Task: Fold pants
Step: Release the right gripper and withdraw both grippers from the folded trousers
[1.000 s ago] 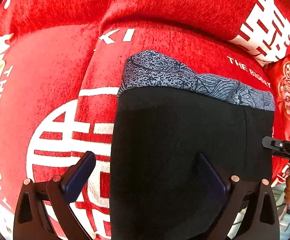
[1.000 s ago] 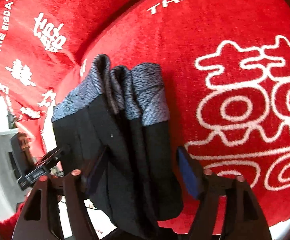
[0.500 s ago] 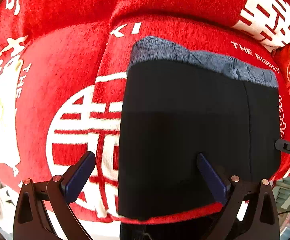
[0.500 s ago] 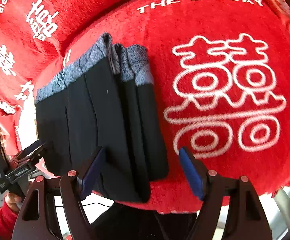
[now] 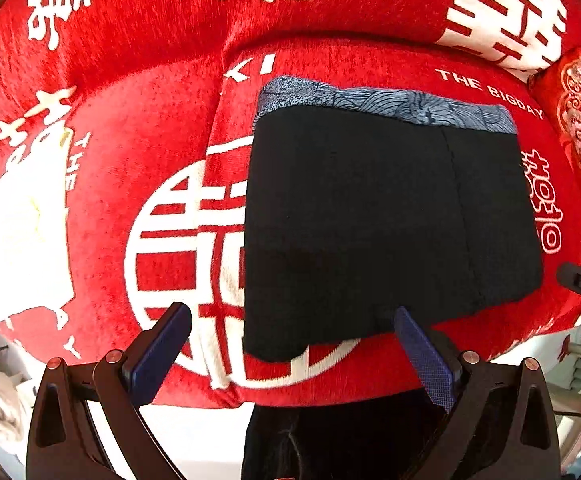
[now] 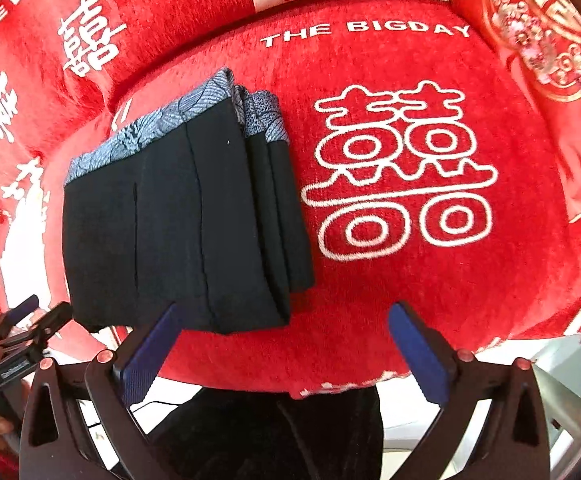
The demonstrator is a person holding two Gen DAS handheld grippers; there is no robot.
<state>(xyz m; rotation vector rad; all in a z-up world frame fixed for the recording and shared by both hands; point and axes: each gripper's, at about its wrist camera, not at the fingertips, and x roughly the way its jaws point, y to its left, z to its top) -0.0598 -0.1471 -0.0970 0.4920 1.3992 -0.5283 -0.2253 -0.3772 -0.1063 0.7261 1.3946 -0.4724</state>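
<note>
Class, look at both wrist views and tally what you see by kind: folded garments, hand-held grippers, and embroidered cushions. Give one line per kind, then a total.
Folded pants: 1
Hand-held grippers: 2, left hand-held gripper and right hand-held gripper, both open and empty
Embroidered cushion: 1
Total: 4

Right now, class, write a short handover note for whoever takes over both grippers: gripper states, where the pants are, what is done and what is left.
Left gripper: open, empty, above the pants.
Right gripper: open, empty; its jaws have just been opening, nothing between them.
Pants: folded into a compact black stack with the grey patterned waistband at the far edge, lying on the red cushion.
Done: folding appears complete.
Left: probably nothing.
</note>
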